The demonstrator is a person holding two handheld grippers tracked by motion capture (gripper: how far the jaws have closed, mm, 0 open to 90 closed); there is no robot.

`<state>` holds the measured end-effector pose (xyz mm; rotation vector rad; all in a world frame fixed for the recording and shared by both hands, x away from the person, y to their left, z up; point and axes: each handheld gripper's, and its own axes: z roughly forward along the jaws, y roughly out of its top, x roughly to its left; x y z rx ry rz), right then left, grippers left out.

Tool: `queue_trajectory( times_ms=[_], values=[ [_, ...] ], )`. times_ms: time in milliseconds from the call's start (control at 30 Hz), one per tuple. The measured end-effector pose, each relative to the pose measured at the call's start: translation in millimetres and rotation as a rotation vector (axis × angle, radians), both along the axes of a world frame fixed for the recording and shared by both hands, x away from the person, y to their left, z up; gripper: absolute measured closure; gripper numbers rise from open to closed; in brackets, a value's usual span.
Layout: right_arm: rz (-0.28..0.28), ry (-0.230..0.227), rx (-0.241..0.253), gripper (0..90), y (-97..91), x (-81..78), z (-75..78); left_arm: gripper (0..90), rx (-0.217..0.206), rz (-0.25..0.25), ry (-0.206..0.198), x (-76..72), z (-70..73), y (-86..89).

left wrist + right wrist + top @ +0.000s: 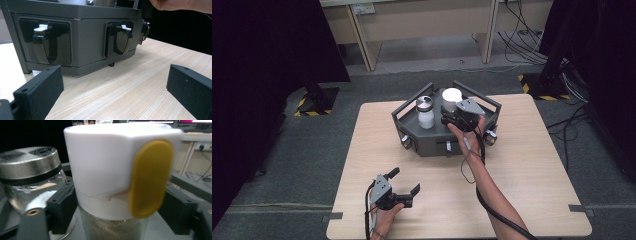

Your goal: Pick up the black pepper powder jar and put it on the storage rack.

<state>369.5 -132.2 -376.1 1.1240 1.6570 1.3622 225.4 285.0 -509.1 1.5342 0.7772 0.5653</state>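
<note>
A dark grey tray [432, 144] stands at the middle back of the wooden table. Inside it are a glass shaker with a metal lid [425, 112] and, to its right, a jar with a white cap [451, 96]. My right gripper [449, 114] reaches into the tray from the front. In the right gripper view its fingers [62, 207] flank the jar [107, 170] below the cap, with a small gap showing beside the yellow tab [150, 180]. The shaker [27, 170] sits just left of it. My left gripper [404, 181] rests open near the table's front, facing the tray's wall [87, 37].
Two black latches [47, 42] sit in recesses on the tray's front wall. Metal knobs [406, 142] stick out at its corners. Bare tabletop [532, 165] lies around the tray. Behind the table are wooden desk legs [362, 40], floor cables [522, 45] and dark curtains on both sides.
</note>
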Motion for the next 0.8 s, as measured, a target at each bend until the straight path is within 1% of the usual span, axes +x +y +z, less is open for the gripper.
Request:
queue_trajectory(
  times_ms=[33,133,233,333,533,800],
  values=[
    [0.001,0.000,0.013,18.2,-1.9,-0.7,-0.7,0.3,0.000,0.001,0.000,-0.1,0.0,0.1],
    [0.007,-0.001,0.026,14.3,-5.9,-3.0,-1.0,0.3,0.002,0.001,0.002,0.1,-0.1,-0.2],
    [0.011,0.009,0.058,10.0,-10.4,-5.5,-0.2,0.3,0.006,-0.003,0.003,0.5,-0.3,-1.0],
    [0.009,0.007,0.075,7.8,-14.1,-8.9,0.3,0.3,0.005,-0.005,0.003,0.3,-0.5,-2.0],
    [0.027,-0.008,0.068,4.6,-20.0,-16.6,2.1,0.3,0.004,-0.003,0.001,-0.2,-0.1,-1.7],
    [0.059,-0.018,0.094,2.2,-28.3,-28.6,-0.1,0.3,0.005,-0.004,0.002,-0.2,-0.2,-1.6]
  ],
)
